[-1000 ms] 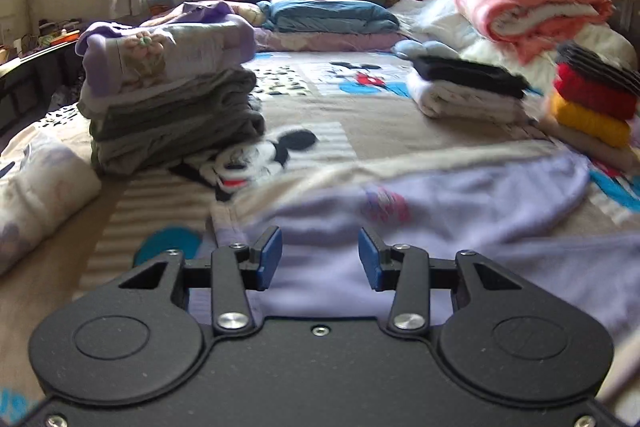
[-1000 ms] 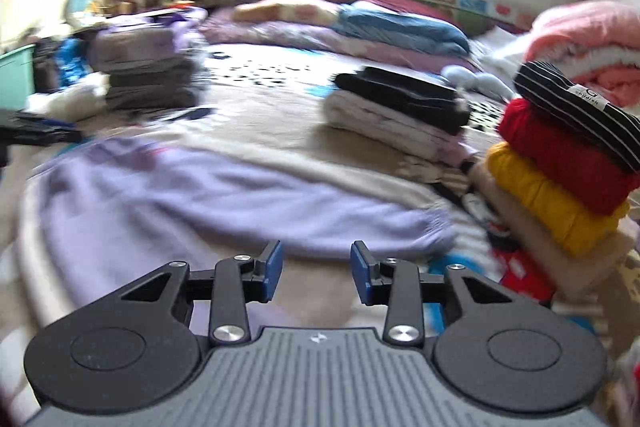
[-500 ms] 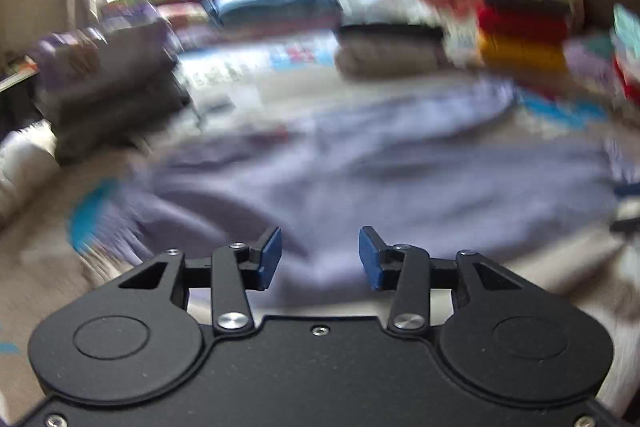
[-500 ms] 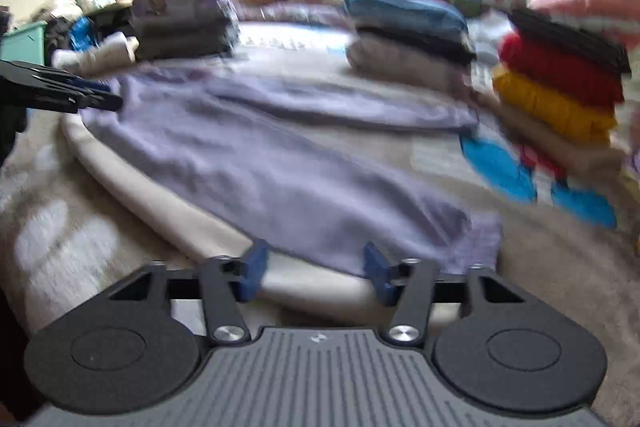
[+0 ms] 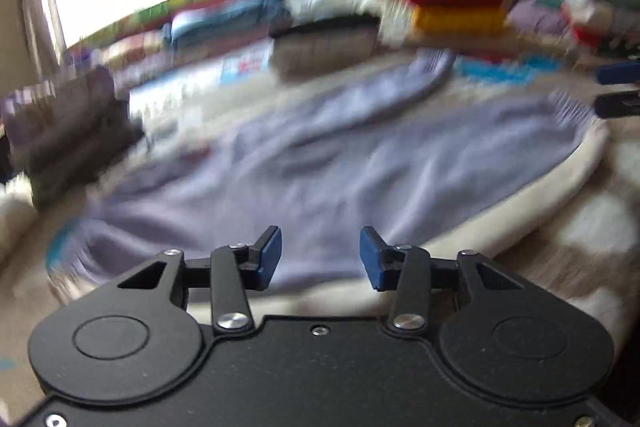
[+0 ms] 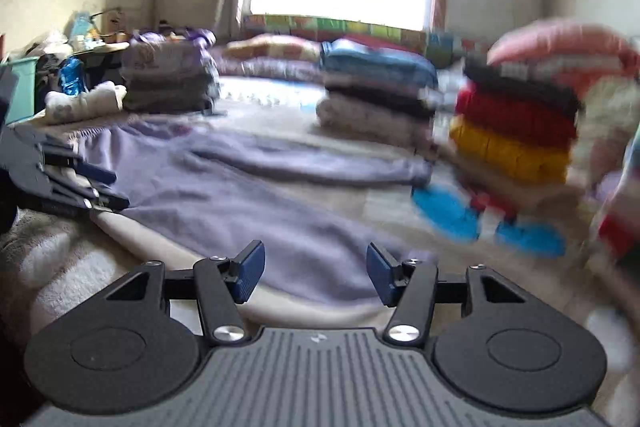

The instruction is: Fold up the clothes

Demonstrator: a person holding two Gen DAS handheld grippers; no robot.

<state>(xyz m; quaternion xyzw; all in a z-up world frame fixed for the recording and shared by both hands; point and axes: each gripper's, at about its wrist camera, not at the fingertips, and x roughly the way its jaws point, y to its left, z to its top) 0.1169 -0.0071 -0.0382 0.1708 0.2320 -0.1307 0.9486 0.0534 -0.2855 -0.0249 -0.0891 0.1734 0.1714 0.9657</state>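
Left to right: the left gripper [image 5: 319,254], jaws spread and empty, sits at the near hem of the lavender garment [image 5: 340,163], which lies flat on the bed [image 5: 592,227] with its legs pointing toward the folded stacks. The right gripper [image 6: 315,274], likewise parted and empty, faces the garment's other near edge. Likely risk: pinching the cream blanket border [image 5: 552,195] beneath the hem, dragging both layers. Free room lies over the garment's middle; the grey stack [image 6: 168,83] bounds the left, the red and yellow stack [image 6: 516,131] crowds the right.
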